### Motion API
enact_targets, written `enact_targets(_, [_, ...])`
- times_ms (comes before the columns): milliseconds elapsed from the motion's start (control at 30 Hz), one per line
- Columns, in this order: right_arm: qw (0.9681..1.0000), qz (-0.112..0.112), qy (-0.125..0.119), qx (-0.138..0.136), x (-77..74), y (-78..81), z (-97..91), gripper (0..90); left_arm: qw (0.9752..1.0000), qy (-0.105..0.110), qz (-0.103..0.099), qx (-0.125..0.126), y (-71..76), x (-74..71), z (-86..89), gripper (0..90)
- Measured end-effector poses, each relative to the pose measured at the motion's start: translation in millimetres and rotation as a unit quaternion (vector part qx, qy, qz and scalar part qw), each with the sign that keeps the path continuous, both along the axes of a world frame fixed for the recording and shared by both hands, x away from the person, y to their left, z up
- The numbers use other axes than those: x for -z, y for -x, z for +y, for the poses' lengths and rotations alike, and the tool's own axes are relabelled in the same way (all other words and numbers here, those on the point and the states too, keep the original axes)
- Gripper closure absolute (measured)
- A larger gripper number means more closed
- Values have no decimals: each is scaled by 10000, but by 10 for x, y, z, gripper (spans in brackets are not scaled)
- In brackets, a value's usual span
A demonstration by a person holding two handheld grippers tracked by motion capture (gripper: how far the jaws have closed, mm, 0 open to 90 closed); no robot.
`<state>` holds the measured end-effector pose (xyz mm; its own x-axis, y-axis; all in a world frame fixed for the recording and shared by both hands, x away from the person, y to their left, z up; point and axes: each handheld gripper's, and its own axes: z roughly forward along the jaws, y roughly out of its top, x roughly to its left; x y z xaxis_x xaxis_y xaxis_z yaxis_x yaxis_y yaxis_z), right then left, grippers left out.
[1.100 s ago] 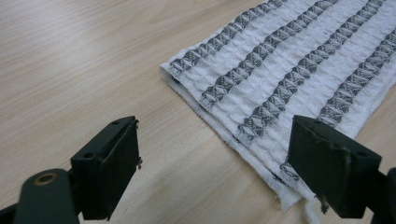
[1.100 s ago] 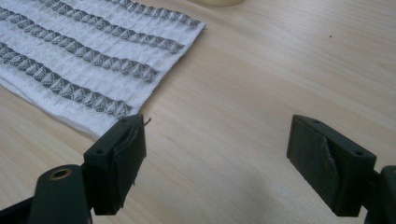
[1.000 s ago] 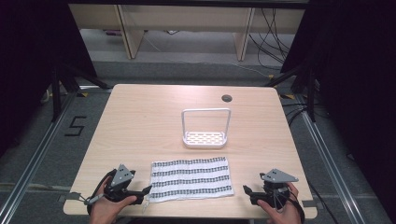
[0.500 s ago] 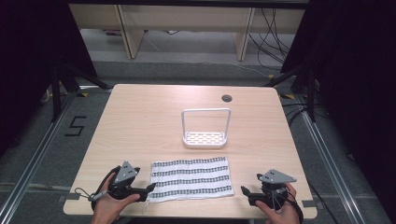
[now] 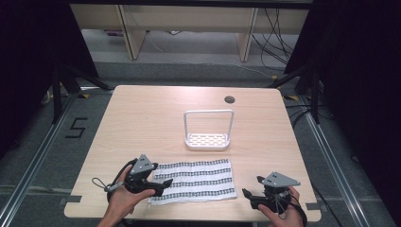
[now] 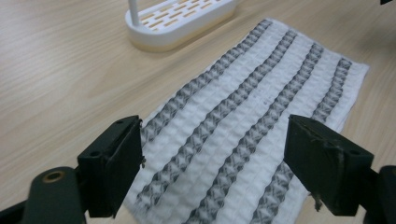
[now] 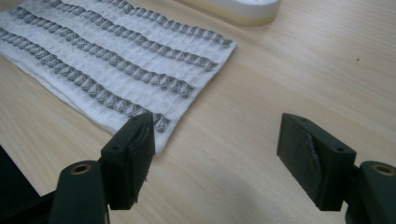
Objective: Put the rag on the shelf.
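A white cloth with grey stripes (image 5: 196, 179) lies flat near the table's front edge. My left gripper (image 5: 163, 186) hovers open over the cloth's left end. In the left gripper view its jaws (image 6: 212, 140) stand wide apart above the cloth (image 6: 243, 107), with nothing pinched. My right gripper (image 5: 252, 187) is just off the cloth's right near corner, low over the wood. In the right gripper view it (image 7: 217, 135) is open, its jaws have just been closing a little, and only bare table lies between them. One of its jaws stands beside the cloth's corner (image 7: 159, 123).
A white slotted rack with a tall hoop handle (image 5: 208, 130) stands just behind the cloth, mid-table. A round cable hole (image 5: 230, 100) sits farther back. The wooden table (image 5: 142, 118) drops to dark floor on all sides, and the front edge is close to both hands.
My left gripper has moved right and slightly up, from beside the cloth to over its left end. The right gripper has stayed in place, its jaws a bit narrower.
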<state>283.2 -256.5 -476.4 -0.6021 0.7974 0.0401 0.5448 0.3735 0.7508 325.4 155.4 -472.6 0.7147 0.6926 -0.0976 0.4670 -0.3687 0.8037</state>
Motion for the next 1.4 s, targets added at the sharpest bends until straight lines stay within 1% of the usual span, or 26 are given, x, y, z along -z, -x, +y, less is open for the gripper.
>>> enact_targets(33, [10000,33,-38,-28,4,3,13,299,10000,5,-27,81,-27,-30,-73,199])
enact_targets(67, [10000,11,17,-73,2,6,20,305,9998,-95,-29,157,-37,-56,-103,202])
enact_targets(133, [9999,-6,34,-127,8,7,34,309,9998,-64,-50,181,-47,-70,-147,206])
enact_targets(167, [9999,22,58,-112,8,20,54,312,9997,-112,-70,229,-58,-95,-194,206])
enact_targets(200, [9997,25,112,-212,17,24,81,323,9994,-131,-118,282,-79,-118,-268,222])
enact_targets(367, [9993,70,156,-327,33,43,142,347,9989,-177,-131,426,-174,-134,-437,242])
enact_targets(400, [9992,-6,196,-345,43,38,144,350,9986,-209,-117,479,-208,-139,-491,252])
enact_targets(467, [9988,-25,241,-416,56,40,173,378,9979,-230,-66,605,-288,-149,-618,257])
enact_targets(567, [9987,73,223,-460,64,48,202,400,9970,-258,-23,727,-343,-151,-721,271])
enact_targets(667, [9977,32,312,-609,90,46,241,437,9952,-327,48,921,-460,-140,-922,281])
enact_targets(700, [9977,32,312,-609,90,46,241,437,9952,-327,48,921,-460,-140,-922,287])
enact_targets(733, [9977,102,355,-566,94,50,260,442,9943,-385,99,994,-526,-130,-1012,290])
enact_targets(767, [9977,102,355,-566,94,50,260,442,9943,-385,99,994,-526,-130,-1012,294])
enact_targets(900, [9972,141,391,-620,111,49,291,451,9926,-449,212,1104,-637,-111,-1189,301])
enact_targets(933, [9972,123,406,-622,121,47,304,453,9911,-471,313,1203,-684,-89,-1276,300])
enact_targets(1000, [9971,153,377,-637,125,46,311,455,9908,-497,311,1216,-706,-77,-1319,303])
enact_targets(1033, [9973,272,366,-574,118,61,322,457,9902,-533,325,1247,-734,-65,-1372,303])
enact_targets(1067, [9970,113,405,-656,137,40,321,458,9897,-551,321,1284,-760,-55,-1414,305])
enact_targets(1100, [9968,147,429,-664,133,37,323,460,9899,-558,307,1267,-773,-50,-1448,310])
enact_targets(1133, [9969,142,426,-651,139,35,333,461,9889,-570,320,1337,-814,-39,-1527,321])
enact_targets(1167, [9969,142,426,-651,139,35,333,461,9889,-570,320,1337,-814,-39,-1527,324])
enact_targets(1200, [9968,153,442,-644,143,30,339,462,9856,-708,348,1495,-856,-27,-1605,320])
enact_targets(1300, [9970,188,427,-625,147,28,350,462,9848,-784,347,1510,-890,-15,-1685,316])
enact_targets(1333, [9967,168,440,-665,150,16,361,463,9830,-816,364,1607,-922,-4,-1758,317])
enact_targets(1367, [9967,168,440,-665,150,16,361,463,9830,-816,364,1607,-922,-4,-1758,320])
enact_targets(1400, [9965,238,466,-644,147,16,374,464,9819,-853,403,1643,-942,18,-1818,321])
